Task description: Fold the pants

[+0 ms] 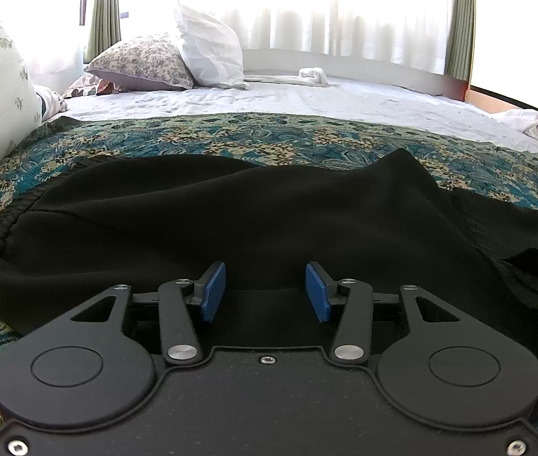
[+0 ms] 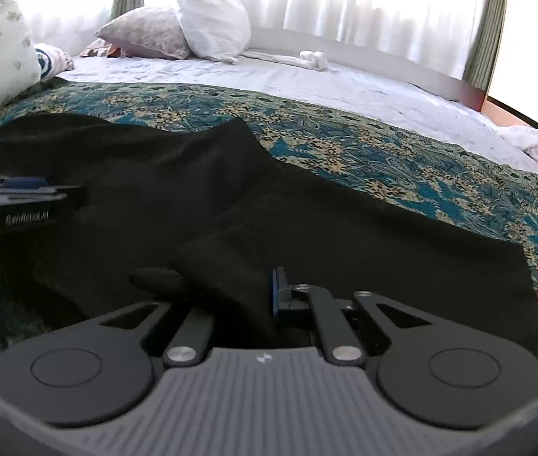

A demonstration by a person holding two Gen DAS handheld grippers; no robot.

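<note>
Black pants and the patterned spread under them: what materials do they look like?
Black pants: looks like a thin, matte woven or knit fabric; it drapes in soft folds, with a gathered elastic waistband at left. Patterned spread: seems a printed or woven cotton-like textile, teal and tan paisley, flat and dull. Exact fibre can't be told.

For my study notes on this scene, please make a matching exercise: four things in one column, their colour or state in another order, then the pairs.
Things:
1. pants
2. left tongs
3. right tongs
4. upright pillow

States:
a. white
b. open, nothing between the pads
c. black, lying on the patterned bedspread
d. shut on a fold of cloth

Pairs: 1-c, 2-b, 3-d, 4-a
</note>
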